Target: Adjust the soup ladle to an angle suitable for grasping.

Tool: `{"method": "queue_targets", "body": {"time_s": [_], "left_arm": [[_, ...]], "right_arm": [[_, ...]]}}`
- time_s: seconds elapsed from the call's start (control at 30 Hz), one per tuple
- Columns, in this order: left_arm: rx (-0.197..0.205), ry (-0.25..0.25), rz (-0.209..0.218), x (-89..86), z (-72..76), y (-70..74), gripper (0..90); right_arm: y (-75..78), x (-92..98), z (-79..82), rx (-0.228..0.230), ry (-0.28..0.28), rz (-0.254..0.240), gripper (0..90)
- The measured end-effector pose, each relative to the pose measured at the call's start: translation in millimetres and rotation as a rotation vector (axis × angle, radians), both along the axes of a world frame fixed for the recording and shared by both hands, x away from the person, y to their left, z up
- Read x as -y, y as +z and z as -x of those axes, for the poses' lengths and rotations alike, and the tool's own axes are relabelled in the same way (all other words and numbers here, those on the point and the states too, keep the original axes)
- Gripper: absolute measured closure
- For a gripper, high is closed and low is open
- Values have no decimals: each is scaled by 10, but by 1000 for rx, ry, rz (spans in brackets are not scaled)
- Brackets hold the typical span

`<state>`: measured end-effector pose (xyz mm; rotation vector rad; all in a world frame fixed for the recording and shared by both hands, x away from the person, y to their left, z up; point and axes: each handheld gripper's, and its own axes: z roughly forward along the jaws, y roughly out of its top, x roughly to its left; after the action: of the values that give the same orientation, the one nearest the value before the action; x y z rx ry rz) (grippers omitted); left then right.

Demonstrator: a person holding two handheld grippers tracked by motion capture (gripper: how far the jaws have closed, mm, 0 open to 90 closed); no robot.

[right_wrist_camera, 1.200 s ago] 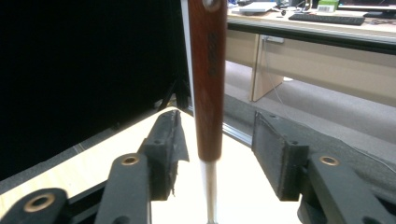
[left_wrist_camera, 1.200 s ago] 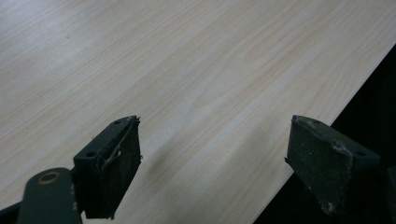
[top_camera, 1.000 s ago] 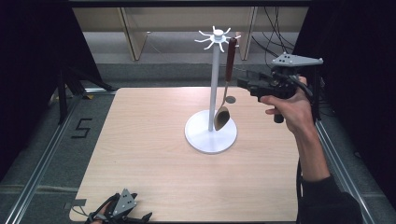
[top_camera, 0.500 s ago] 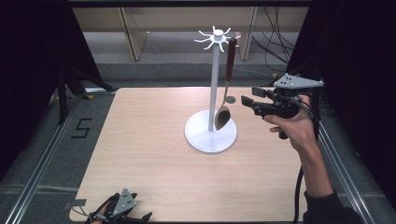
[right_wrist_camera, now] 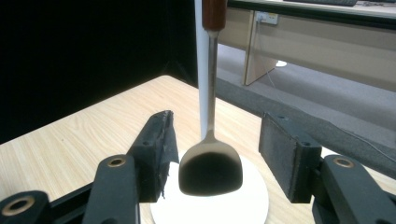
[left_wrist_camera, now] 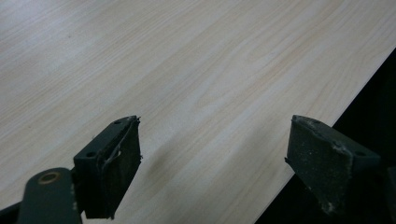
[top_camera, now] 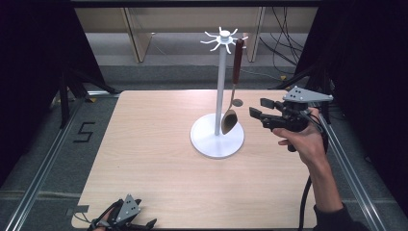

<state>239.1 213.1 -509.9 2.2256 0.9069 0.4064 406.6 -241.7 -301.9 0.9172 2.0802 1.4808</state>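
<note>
White stand (top_camera: 219,139) is sitting on the table (top_camera: 159,144), right of centre, its round base flat on the wood and its thin pole rising to a ring of short hooks (top_camera: 221,37) on top. Spatula (top_camera: 233,86) is hanging from one hook on the pole's right side, brown handle up, metal shaft running down, dark blade dangling just above the base without clearly touching it.

Right gripper (top_camera: 257,109) is hovering to the right of the stand, held in the person's right hand (top_camera: 303,139), jaws pointing left toward the blade, near it but apart. Grey plate is sitting on top of it, cable trailing down along the forearm. Jaws are standing spread, nothing between the pads. In the right gripper view the gripper (right_wrist_camera: 215,154) is framing the spatula (right_wrist_camera: 211,163) blade in the gap between its jaws, blade farther off and not gripped, the stand (right_wrist_camera: 205,205) base showing white behind it, pole just left of the shaft.

Left gripper (top_camera: 144,224) is lying low at the near left corner of the table, at the bottom edge of the high view. In the left gripper view the gripper (left_wrist_camera: 212,158) has its jaws wide apart over the table (left_wrist_camera: 187,70), holding nothing, the table edge crossing under the right-hand jaw.
</note>
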Motion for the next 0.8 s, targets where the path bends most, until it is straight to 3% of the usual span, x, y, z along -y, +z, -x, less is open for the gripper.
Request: {"method": "queue_targets", "body": {"time_s": [0.27,0.37,0.47,0.77,0.8], "left_arm": [[0,1,0,0,2,0,168],[-1,1,0,-1,1,0,168],[-1,1,-2,0,2,0,168],[0,2,0,2,-6,2,168],[5,-1,-7,0,-15,-3,168]], "right_arm": [[-124,32,25,17,-2,-2,450],[-167,30,46,-8,-5,-6,444],[-222,34,56,2,-8,-9,443],[-388,18,49,-27,-13,10,438],[-449,24,50,-51,-4,14,437]]}}
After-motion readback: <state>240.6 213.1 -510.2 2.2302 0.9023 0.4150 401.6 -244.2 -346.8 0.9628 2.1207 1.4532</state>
